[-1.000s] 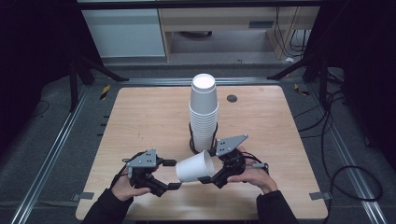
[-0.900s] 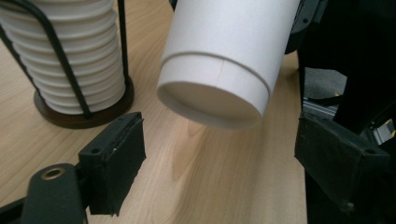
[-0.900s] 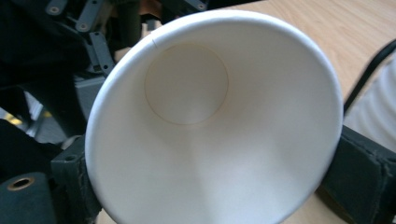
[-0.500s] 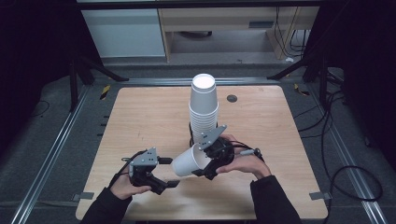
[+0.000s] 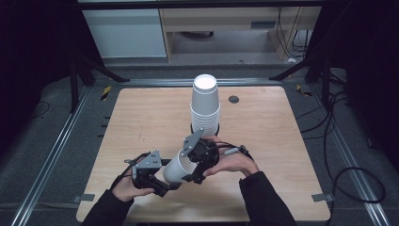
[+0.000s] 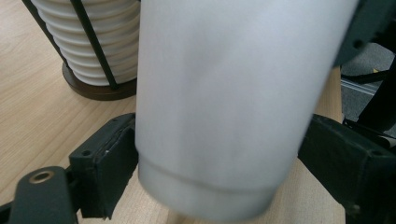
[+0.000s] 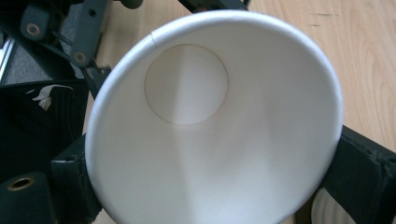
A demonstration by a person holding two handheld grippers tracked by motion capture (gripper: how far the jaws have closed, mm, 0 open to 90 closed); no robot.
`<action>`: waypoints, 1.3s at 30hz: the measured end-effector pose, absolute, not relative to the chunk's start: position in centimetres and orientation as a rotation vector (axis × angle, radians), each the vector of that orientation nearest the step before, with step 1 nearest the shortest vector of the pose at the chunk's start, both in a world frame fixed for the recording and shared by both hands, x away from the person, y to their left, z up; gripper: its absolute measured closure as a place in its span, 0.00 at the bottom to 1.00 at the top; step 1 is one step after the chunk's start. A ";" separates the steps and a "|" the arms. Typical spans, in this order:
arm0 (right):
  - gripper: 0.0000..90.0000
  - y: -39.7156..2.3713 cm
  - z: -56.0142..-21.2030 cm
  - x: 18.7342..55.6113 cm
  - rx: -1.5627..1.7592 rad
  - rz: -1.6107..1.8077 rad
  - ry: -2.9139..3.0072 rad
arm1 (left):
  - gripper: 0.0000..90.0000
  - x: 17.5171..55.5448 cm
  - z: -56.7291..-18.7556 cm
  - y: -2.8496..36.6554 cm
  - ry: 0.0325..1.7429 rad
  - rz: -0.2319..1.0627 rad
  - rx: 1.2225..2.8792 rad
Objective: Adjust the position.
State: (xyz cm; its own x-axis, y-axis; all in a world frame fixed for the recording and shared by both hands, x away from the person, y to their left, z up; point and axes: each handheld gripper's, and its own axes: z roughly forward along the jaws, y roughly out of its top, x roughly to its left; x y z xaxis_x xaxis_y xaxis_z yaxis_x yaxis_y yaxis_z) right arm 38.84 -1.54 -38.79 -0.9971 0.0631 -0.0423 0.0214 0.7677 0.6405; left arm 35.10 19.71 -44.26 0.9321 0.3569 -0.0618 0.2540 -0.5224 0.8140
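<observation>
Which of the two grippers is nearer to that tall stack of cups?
Right. The right gripper, holding a single cup by its rim, is just in front of the stack of cups; the left gripper sits farther toward the person, at the cup's base.

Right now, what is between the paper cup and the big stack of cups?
In the high view, the right gripper holding the paper cup sits between it and the stack of cups, with a short strip of bare table behind it.
</observation>
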 end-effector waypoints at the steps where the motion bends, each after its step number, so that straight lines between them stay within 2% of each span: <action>1: 0.09 -1.3 -38.8 38.8 0.065 1.044 2.897 | 0.14 35.1 -44.3 19.7 0.434 0.140 2.150; 4: 0.09 -0.5 -38.7 38.7 0.034 1.032 2.909 | 0.16 35.1 -44.3 19.7 0.434 0.141 2.158; 7: 0.09 -0.1 -38.6 38.7 0.018 1.047 2.912 | 0.22 35.1 -44.2 19.8 0.431 0.140 2.161; 21: 0.05 -0.6 -38.6 38.9 0.046 1.101 2.901 | 0.24 35.2 -44.2 20.0 0.422 0.159 2.156; 31: 0.04 -4.1 -36.8 38.6 0.166 1.273 2.737 | 0.23 36.0 -44.3 21.2 0.481 0.166 2.099; 39: 0.04 -8.3 -37.4 38.4 0.374 1.392 2.567 | 0.23 36.1 -44.2 21.5 0.512 0.193 2.025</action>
